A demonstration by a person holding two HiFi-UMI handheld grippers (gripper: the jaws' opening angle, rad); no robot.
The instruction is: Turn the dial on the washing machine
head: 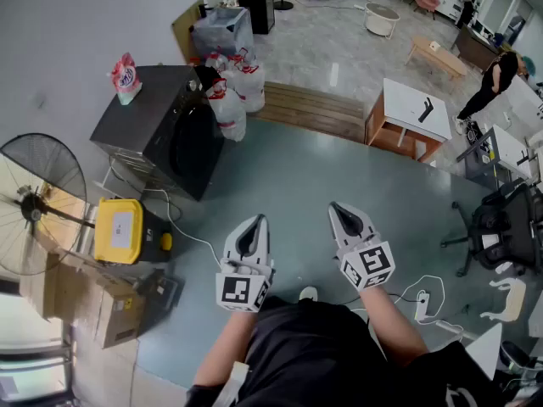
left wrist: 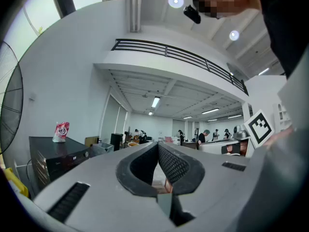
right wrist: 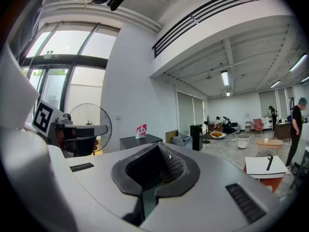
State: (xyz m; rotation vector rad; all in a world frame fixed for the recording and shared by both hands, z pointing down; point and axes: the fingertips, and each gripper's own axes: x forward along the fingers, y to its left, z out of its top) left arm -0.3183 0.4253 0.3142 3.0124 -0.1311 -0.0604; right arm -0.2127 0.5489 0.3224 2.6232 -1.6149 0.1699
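Approach step: left gripper point(head: 257, 224) and right gripper point(head: 344, 213) are held shut, empty, at lower centre; washer point(head: 161, 130) at upper left must be reached, dial possibly on its front.

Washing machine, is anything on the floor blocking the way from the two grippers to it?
Nothing big. The floor is open between the left gripper, the right gripper and the washing machine. Only a thin white cable lies across it, and a yellow box sits off to the left.

Black washing machine point(head: 161, 130) upright beside wall point(head: 59, 41)
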